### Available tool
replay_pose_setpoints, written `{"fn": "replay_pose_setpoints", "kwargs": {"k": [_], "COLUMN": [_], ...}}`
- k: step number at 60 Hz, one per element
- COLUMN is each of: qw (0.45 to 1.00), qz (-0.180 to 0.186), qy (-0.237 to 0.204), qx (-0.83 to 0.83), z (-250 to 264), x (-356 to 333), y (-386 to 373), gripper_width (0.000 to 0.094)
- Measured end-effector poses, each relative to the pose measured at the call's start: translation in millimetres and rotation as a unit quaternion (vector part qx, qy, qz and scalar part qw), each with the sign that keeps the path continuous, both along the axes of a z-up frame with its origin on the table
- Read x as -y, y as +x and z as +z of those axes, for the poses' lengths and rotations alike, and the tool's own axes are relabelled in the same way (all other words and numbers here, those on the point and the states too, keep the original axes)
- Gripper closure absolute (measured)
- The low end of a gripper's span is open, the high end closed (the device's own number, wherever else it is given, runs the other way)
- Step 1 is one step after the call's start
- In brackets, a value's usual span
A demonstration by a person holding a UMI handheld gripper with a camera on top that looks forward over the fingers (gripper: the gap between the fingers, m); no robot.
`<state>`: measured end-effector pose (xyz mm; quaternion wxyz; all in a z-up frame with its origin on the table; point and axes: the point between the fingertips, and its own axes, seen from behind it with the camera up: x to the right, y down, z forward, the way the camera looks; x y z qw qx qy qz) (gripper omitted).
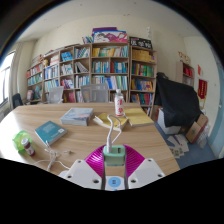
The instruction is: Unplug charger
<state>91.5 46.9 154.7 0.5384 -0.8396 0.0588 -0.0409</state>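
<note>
My gripper (114, 156) is shut on a pale green charger plug (115, 154), which sits between the two magenta pads (98, 158). A white cable (106, 124) runs up from the charger and loops away over the wooden table (60, 118) toward the white bottle. No socket or power strip shows around the charger; the plug's lower end is hidden between the fingers.
A white bottle with a red label (119, 104) stands on the table beyond the fingers. Books (77, 116) and a teal booklet (49, 131) lie to the left, with a green item (24, 143) nearer. A bookshelf (100, 72) lines the far wall; a dark chair (178, 100) stands at the right.
</note>
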Motion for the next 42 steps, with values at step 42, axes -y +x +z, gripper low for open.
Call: {"fn": "replay_pose_setpoints", "kwargs": {"k": [42], "qw": [0.972], "qz": [-0.007], "qy": [-0.233], "qx": [-0.003], "z": [-157.6], "x": [60.9], "y": [83.3], "gripper_width": [0.0551]}}
